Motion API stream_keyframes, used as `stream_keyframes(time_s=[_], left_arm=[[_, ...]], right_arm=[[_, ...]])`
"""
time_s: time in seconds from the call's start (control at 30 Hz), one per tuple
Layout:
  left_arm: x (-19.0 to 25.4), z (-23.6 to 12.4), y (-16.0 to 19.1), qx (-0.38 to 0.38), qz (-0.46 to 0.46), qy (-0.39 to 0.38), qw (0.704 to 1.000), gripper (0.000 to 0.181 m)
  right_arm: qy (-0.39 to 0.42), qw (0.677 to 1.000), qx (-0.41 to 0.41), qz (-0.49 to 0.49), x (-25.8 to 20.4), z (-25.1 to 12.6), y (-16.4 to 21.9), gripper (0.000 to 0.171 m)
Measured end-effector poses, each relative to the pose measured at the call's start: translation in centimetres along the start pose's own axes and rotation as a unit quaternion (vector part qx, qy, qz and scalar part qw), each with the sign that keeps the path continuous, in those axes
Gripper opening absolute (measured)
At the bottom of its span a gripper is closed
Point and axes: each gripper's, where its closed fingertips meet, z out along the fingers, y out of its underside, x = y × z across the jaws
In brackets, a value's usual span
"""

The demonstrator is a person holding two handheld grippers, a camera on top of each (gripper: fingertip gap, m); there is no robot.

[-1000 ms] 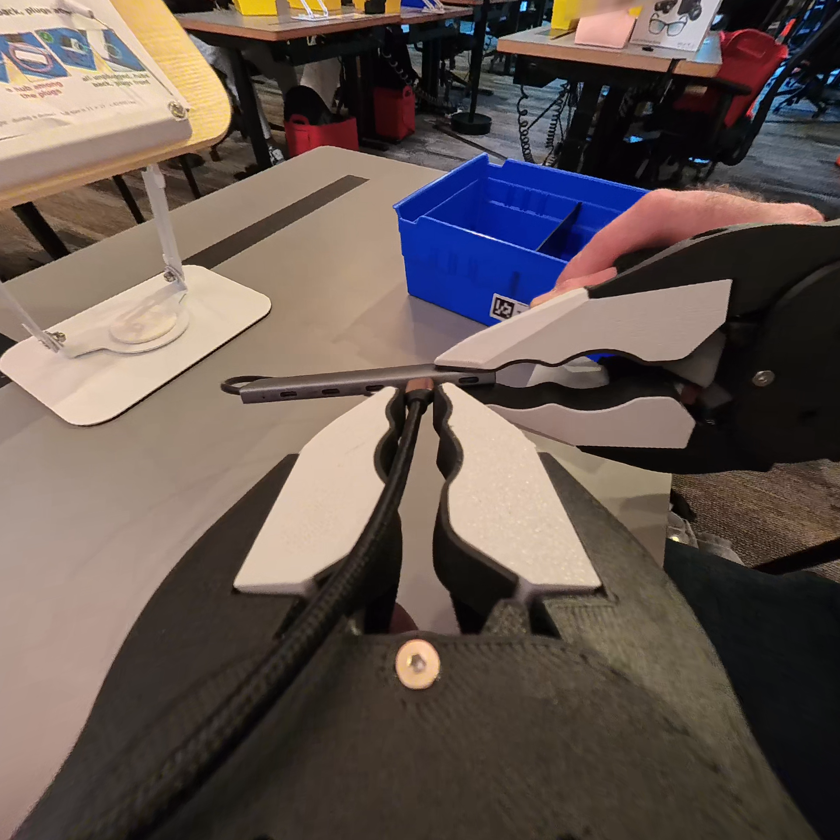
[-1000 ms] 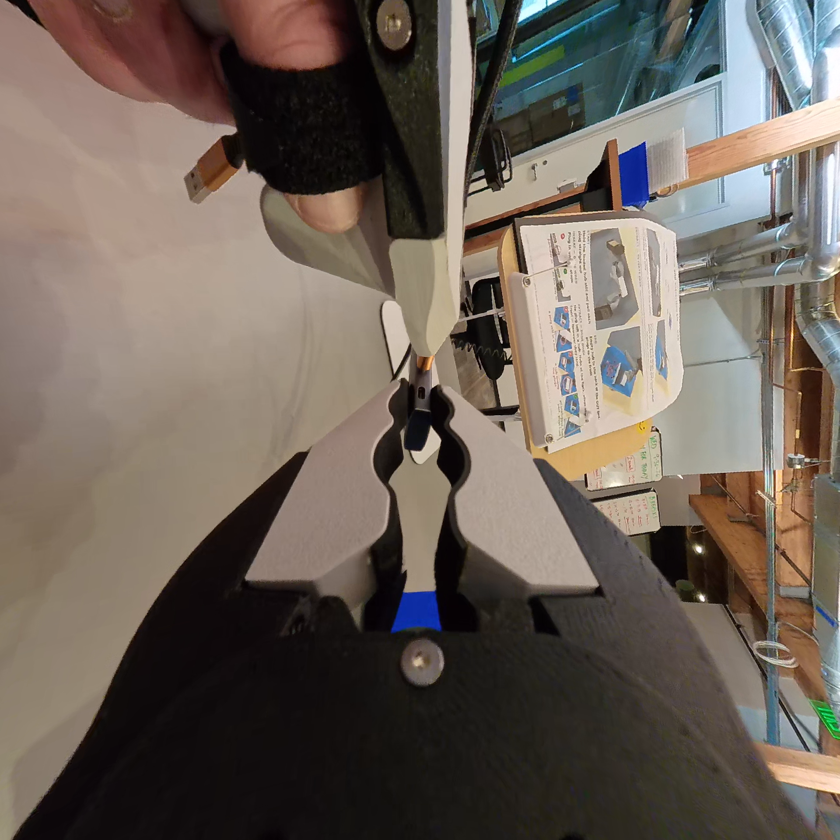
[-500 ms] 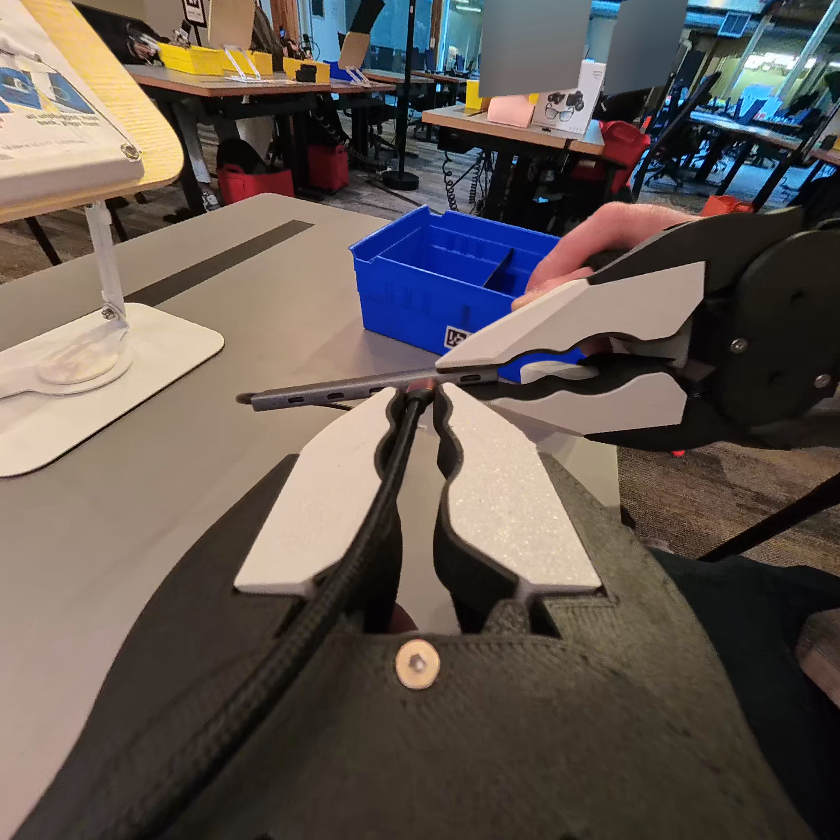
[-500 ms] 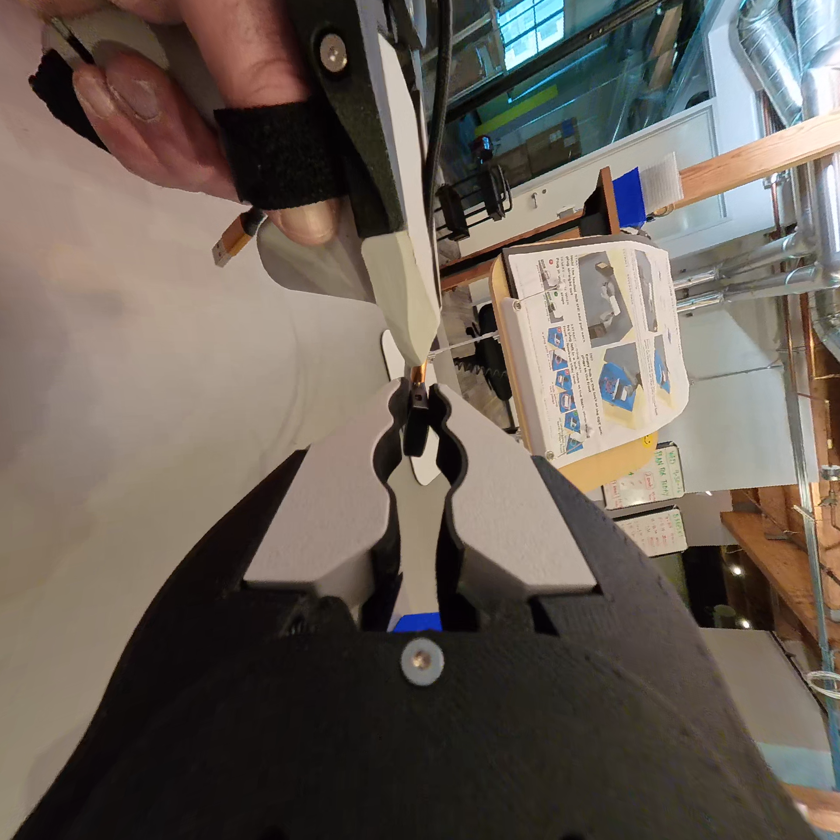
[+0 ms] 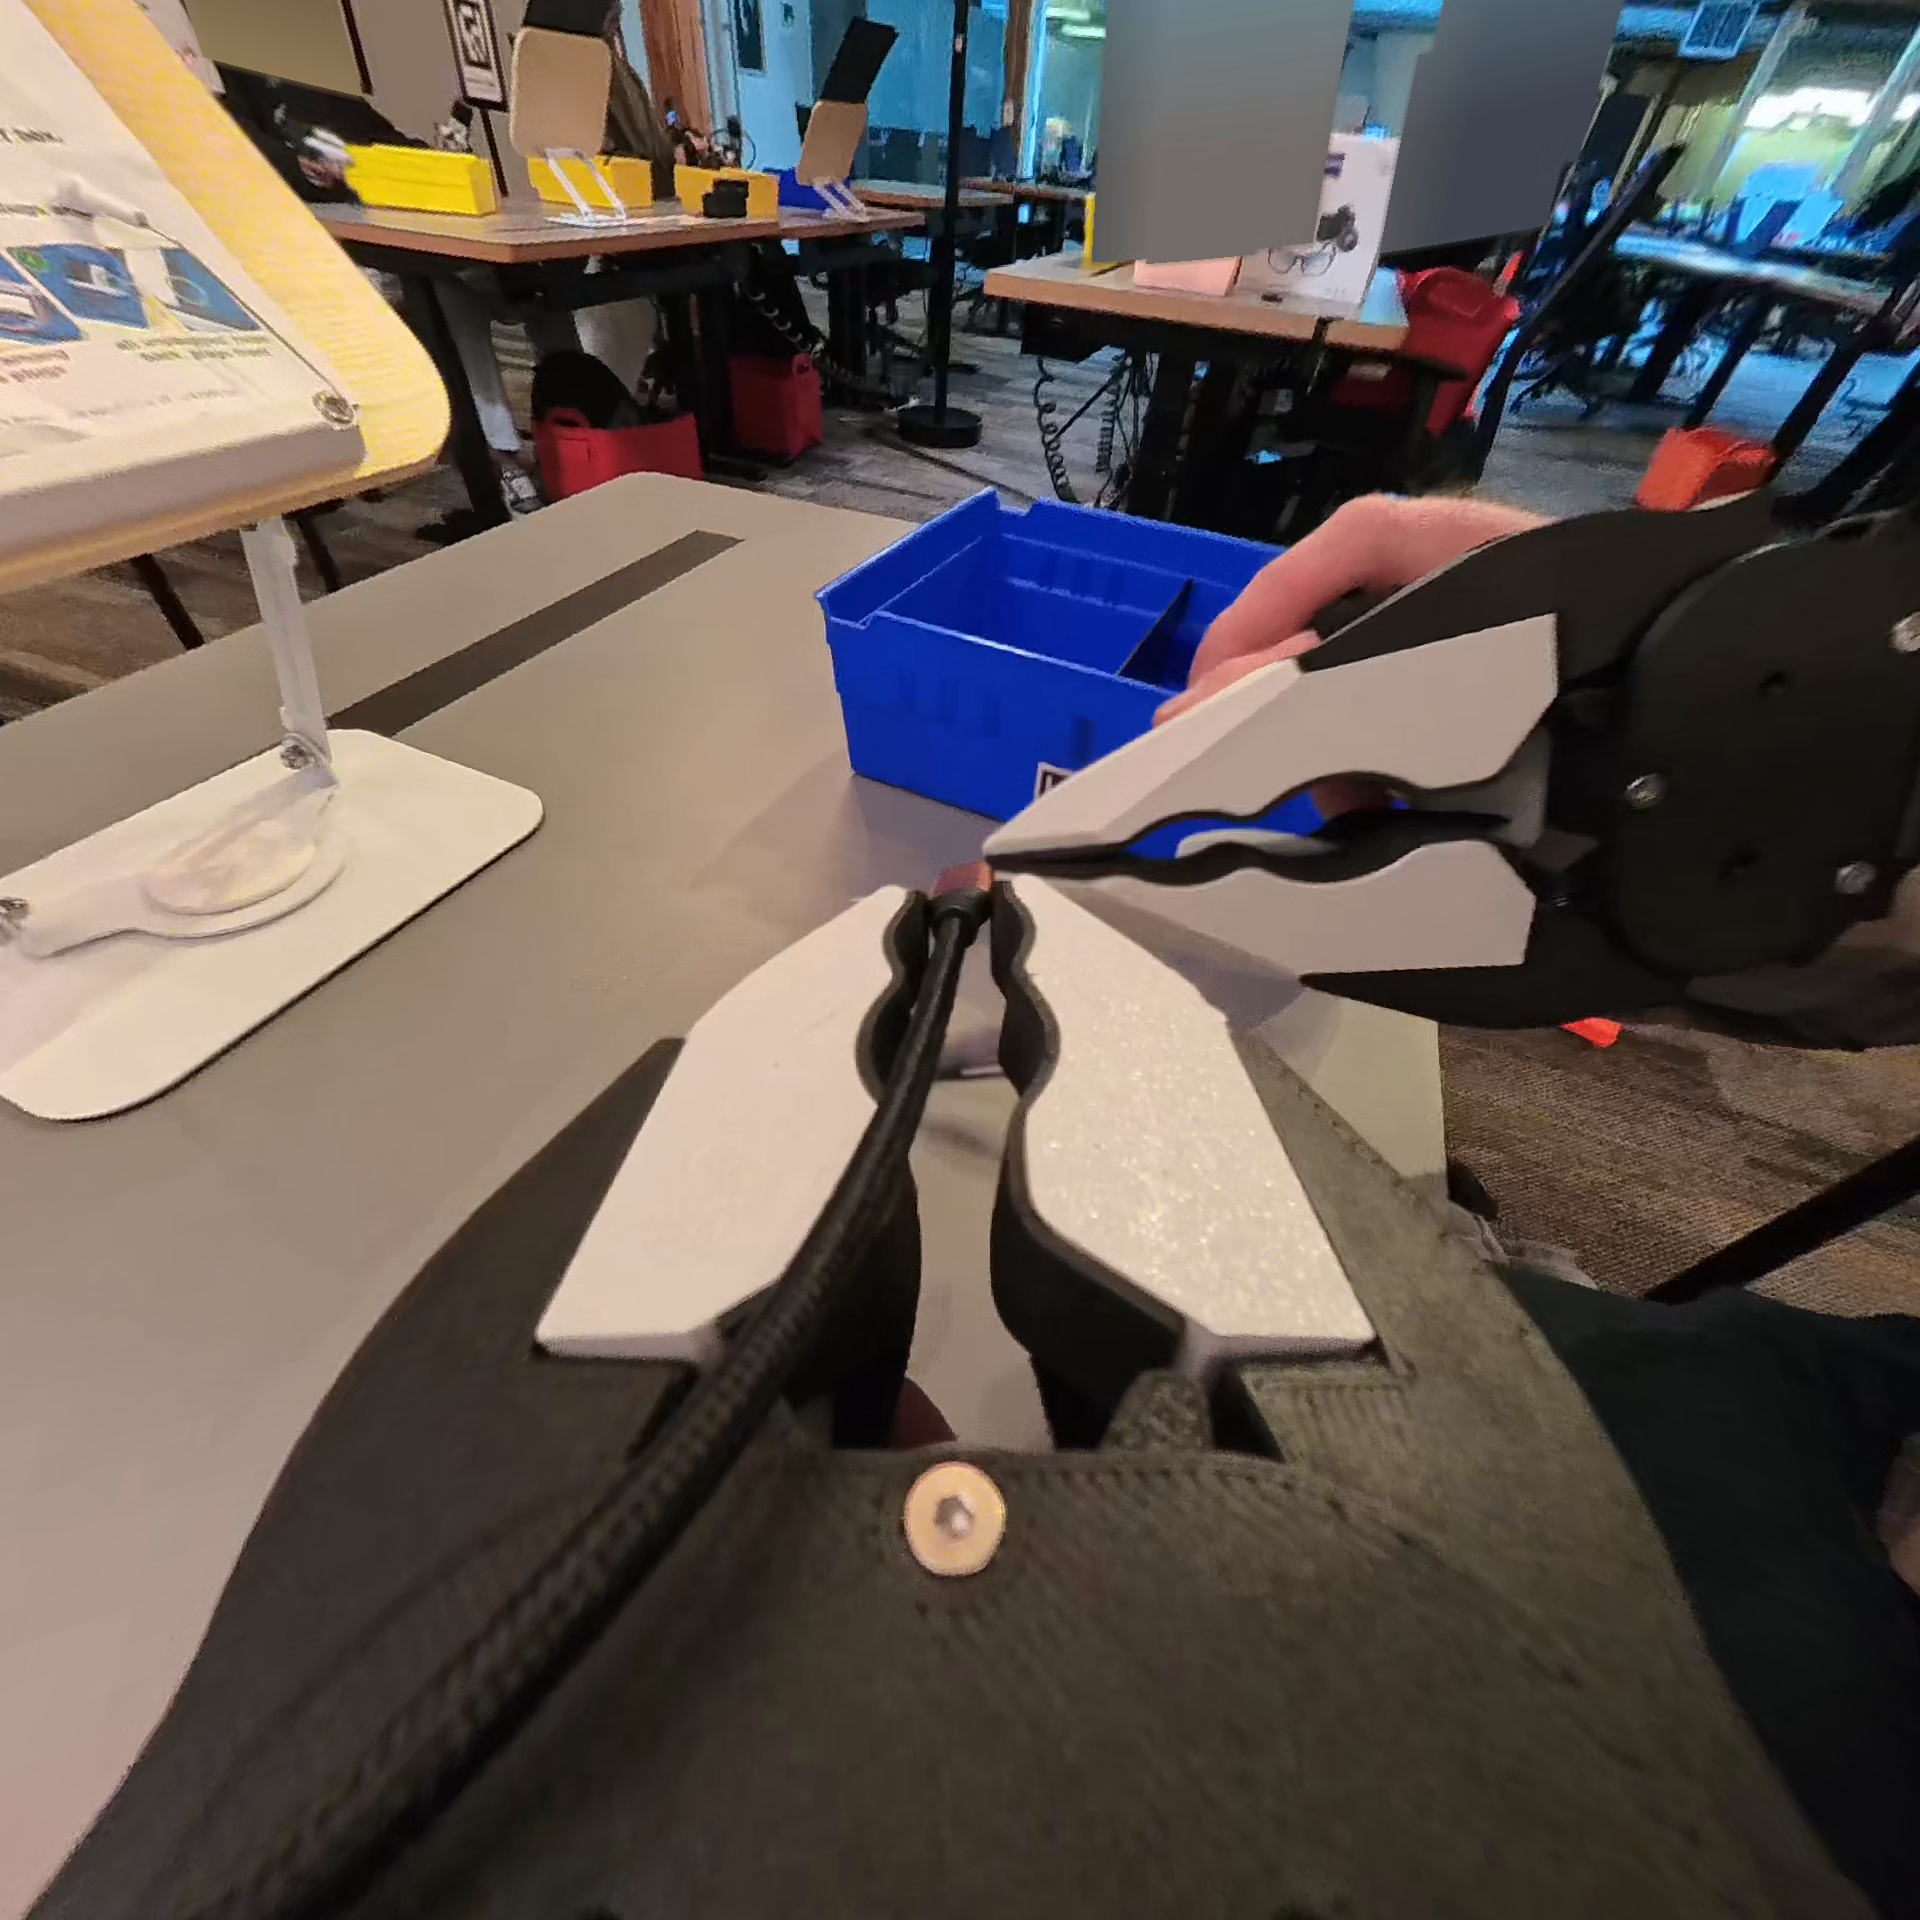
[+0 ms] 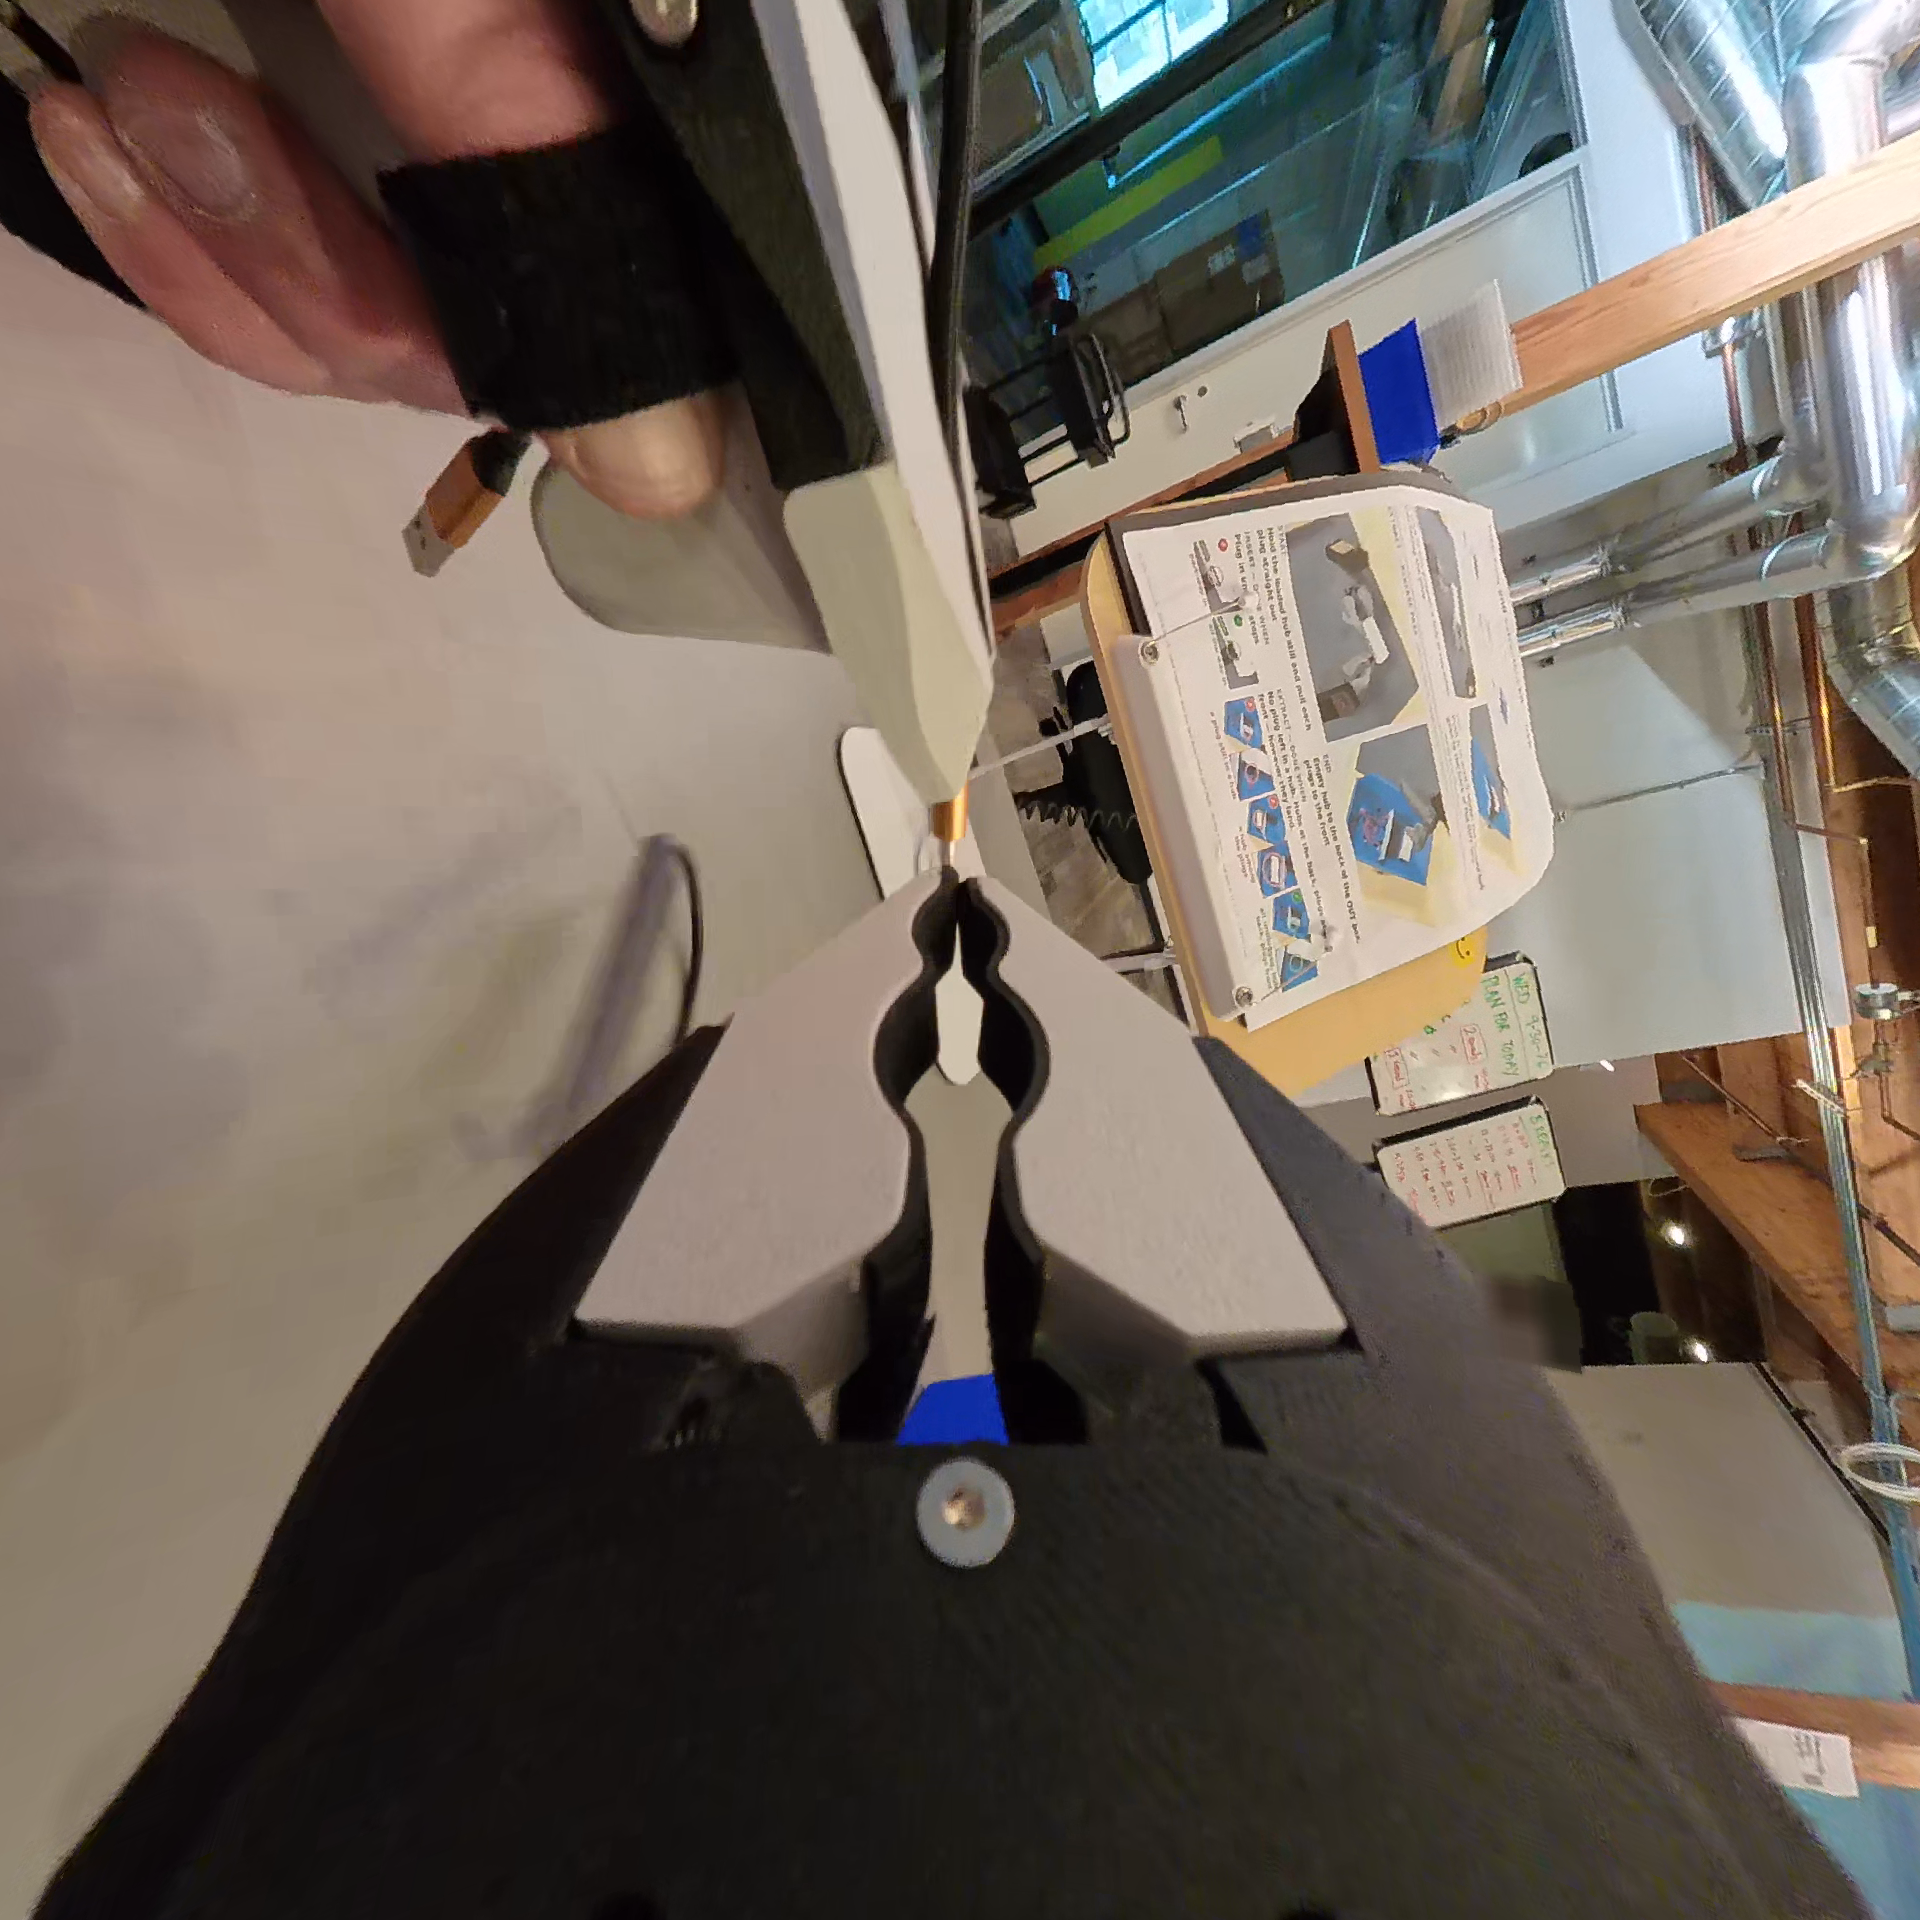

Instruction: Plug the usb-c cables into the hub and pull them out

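Note:
My left gripper [image 5: 956,904] is shut on a black braided usb-c cable [image 5: 831,1278]. Its copper-coloured plug [image 5: 961,881] sticks out just past the tips. My right gripper [image 5: 1003,847] comes in from the right, and its tips almost touch the plug. In the right wrist view my right gripper [image 6: 956,888] is shut with nothing between its fingers. The grey hub [image 6: 623,966], with a black loop [image 6: 691,914] at its end, shows blurred over the table to the left, free of both grippers. The left gripper [image 6: 951,769] and the plug [image 6: 951,816] are just ahead. The hub is hidden in the left wrist view.
A blue divided bin [image 5: 997,665] stands on the grey table [image 5: 520,935] behind the grippers. A white stand base [image 5: 260,862] holding an instruction board [image 6: 1330,748] stands at the left. The cable's other plug [image 6: 452,514] hangs by the hand. The table edge is at the right. My left and right fingertips are right by each other.
The plug has come out of the hub. The hub has left my right gripper, whose fingers have closed together. The hub now shows blurred, lower and to the left in the right wrist view.

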Motion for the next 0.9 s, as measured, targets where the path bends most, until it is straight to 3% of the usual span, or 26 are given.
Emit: stream_keyframes(time_s=[0.33, 0.53, 0.77, 0.9], left_arm=[[-0.9, -0.4, 3.4, -0.06, -0.005, -0.021, 0.998, 0.011], [-1.7, -1.0, 5.7, -0.081, -0.016, -0.031, 0.996, 0.011], [-3.9, 1.0, 9.1, -0.135, -0.009, -0.057, 0.989, 0.011], [-6.6, 2.2, 11.8, -0.204, 0.002, -0.096, 0.974, 0.011]], right_arm=[[-0.083, 0.993, -0.042, 0.069, -3.5, -0.3, 3.7, 0.0], [-0.203, 0.978, -0.04, 0.03, -10.5, -2.1, 5.0, 0.035], [-0.224, 0.972, -0.073, 0.025, -13.6, -2.0, 7.3, 0.039], [-0.217, 0.974, -0.069, 0.022, -13.9, -1.9, 7.3, 0.032]])
